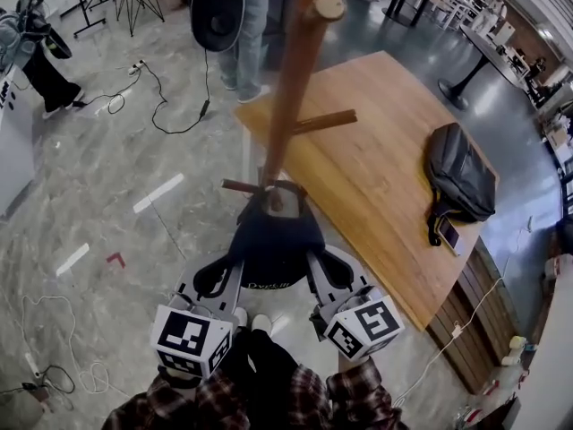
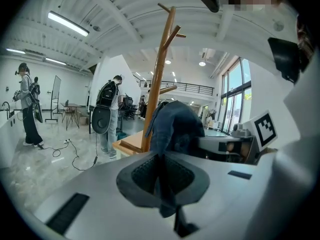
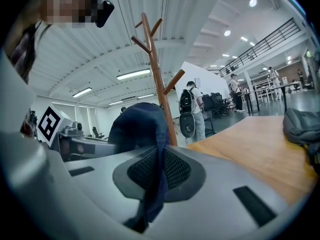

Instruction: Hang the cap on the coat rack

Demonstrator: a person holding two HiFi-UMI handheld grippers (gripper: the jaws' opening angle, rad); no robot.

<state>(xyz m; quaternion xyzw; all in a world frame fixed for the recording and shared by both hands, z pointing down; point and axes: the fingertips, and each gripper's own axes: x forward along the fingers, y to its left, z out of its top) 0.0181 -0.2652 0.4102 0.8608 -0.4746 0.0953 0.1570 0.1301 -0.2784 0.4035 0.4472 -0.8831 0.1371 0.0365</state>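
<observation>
A dark navy cap [image 1: 273,245] hangs stretched between my two grippers, right in front of the wooden coat rack [image 1: 291,97]. Its top edge lies against the pole's low peg [image 1: 242,186]. My left gripper [image 1: 211,280] is shut on the cap's left edge, and the cap fabric [image 2: 162,184] shows pinched between its pads. My right gripper [image 1: 337,274] is shut on the right edge, with the cap fabric [image 3: 156,179] caught in its jaws. The cap's crown [image 2: 176,124] bulges ahead of the left jaws, beside the rack pole [image 2: 157,79]. From the right, the crown [image 3: 139,126] covers the pole's [image 3: 159,79] lower part.
A wooden table [image 1: 376,195] stands right of the rack, with a black backpack [image 1: 458,173] and a phone [image 1: 449,233] near its edge. A person [image 1: 240,25] stands behind the rack, another person [image 1: 40,56] at far left. Cables [image 1: 157,97] trail over the marble floor.
</observation>
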